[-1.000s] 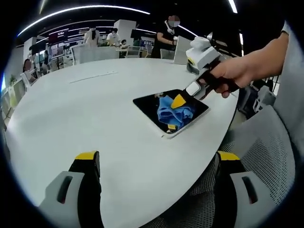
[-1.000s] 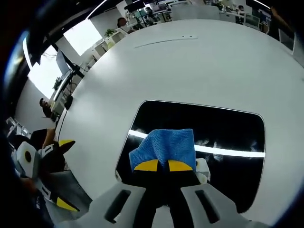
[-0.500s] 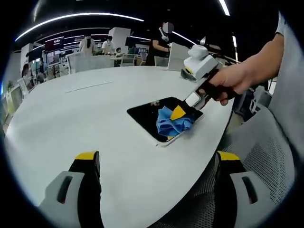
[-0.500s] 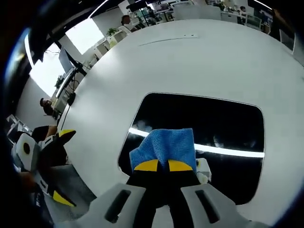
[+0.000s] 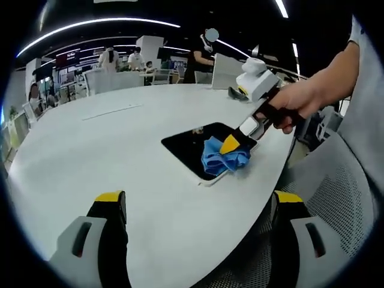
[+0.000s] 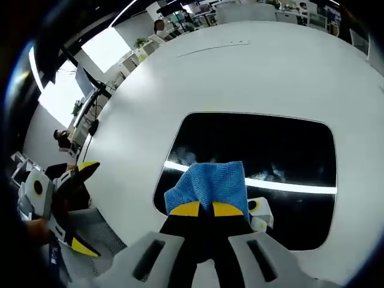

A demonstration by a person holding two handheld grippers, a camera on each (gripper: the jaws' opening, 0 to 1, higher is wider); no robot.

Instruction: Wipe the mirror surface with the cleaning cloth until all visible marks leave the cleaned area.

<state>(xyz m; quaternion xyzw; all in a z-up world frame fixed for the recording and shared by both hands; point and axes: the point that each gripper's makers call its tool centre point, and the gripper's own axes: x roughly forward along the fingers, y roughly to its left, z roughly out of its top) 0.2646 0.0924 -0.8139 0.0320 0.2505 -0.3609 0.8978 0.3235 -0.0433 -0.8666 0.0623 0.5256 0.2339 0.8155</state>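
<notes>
The mirror (image 6: 264, 156) lay flat near the white table's (image 5: 120, 150) right edge. Your right gripper (image 6: 207, 209), jaws clamped on the blue cleaning cloth (image 6: 210, 183), had dragged it toward the mirror's near edge; faint smears remained beyond it. Your left gripper (image 5: 195, 207) hovered wide open, nearer you.

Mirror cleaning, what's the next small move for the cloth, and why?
Probably slide the cloth, shut in the right gripper, away across the mirror toward its far edge. The cloth sits near the mirror's near edge, and faint smudges show on the glass just beyond it, so that area likely still needs wiping.
</notes>
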